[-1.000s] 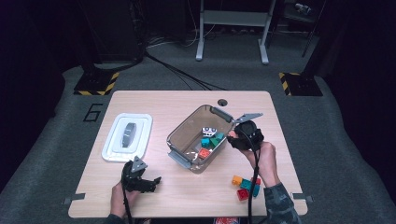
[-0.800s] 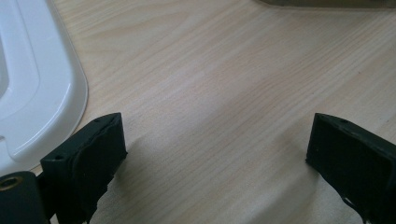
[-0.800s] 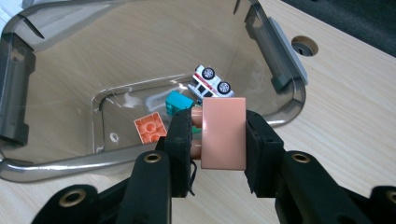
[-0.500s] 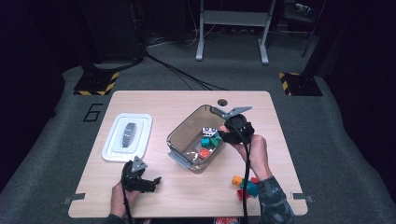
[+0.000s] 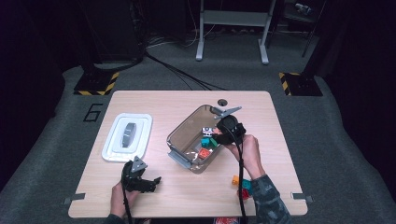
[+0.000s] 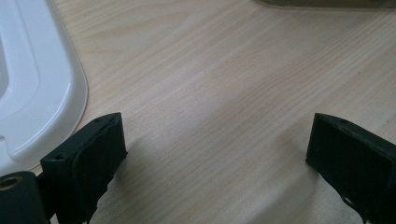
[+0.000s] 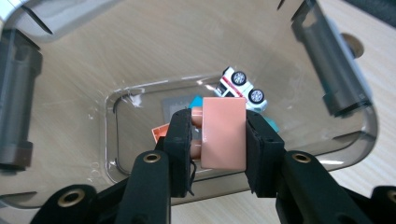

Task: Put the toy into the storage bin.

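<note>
A single dark numeral "6" (image 5: 94, 112) stands on the grey carpet floor (image 5: 56, 140), just off the left far corner of the tabletop (image 5: 187, 100). No other writing, label or brand can be read on the things on the tabletop or in the two gripper views.

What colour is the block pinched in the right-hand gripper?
Salmon pink; the block shows best in the right gripper view.
</note>
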`<state>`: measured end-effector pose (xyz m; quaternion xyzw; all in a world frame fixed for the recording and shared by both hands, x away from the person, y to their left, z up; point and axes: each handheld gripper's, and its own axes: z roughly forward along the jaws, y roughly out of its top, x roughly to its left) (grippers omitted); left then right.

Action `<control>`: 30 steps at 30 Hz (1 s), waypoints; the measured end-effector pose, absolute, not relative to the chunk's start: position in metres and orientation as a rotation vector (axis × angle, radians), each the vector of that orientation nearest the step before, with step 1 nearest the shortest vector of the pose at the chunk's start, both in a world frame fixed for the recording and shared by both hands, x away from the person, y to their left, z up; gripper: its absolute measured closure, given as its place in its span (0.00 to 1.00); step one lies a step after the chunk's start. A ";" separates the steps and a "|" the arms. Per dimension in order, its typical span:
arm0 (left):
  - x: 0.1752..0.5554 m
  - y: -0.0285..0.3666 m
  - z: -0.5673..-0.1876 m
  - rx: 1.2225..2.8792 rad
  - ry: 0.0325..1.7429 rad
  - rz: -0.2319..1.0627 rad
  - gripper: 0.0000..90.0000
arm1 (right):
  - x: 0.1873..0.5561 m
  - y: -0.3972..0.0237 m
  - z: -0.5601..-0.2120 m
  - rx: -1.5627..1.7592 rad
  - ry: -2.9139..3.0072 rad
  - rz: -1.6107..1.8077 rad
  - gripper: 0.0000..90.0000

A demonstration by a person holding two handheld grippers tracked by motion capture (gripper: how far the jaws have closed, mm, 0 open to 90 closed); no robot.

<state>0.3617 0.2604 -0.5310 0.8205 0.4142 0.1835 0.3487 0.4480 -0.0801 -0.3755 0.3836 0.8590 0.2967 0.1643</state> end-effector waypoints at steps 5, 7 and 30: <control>0.362 0.261 -0.531 2.131 1.069 0.480 0.05 | 0.451 -0.080 -0.384 1.137 2.466 0.818 0.71; 0.362 0.261 -0.531 2.129 1.071 0.477 0.05 | 0.451 -0.080 -0.385 1.136 2.462 0.811 0.67; 0.362 0.260 -0.531 2.126 1.074 0.480 0.05 | 0.412 -0.131 -0.378 1.205 2.354 0.950 0.18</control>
